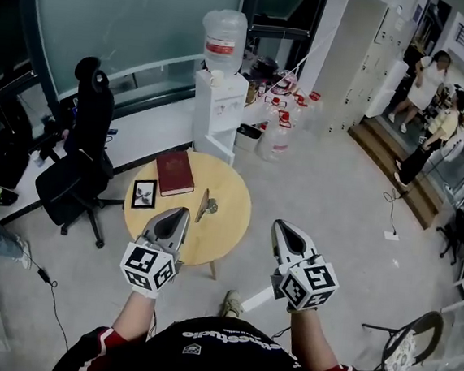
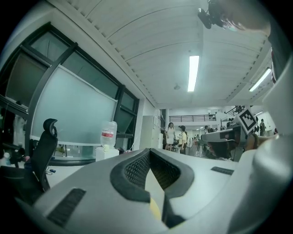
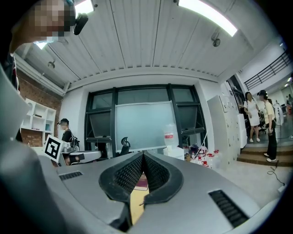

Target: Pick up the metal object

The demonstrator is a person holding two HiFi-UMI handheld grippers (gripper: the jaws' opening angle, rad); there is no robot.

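Approach step: left gripper (image 1: 180, 213) and right gripper (image 1: 282, 226) are held closed, empty; one must be opened and lowered onto metal object (image 1: 206, 204).

The round table (image 1: 227, 221) is open at its near edge; office chair (image 1: 79, 158) stands left, water dispenser (image 1: 218, 98) behind.

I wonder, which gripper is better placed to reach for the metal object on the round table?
Left. The left gripper is over the near edge of the table, just beside the metal object; the right gripper hangs over the floor, off the table. Both are shut, so it must open first.
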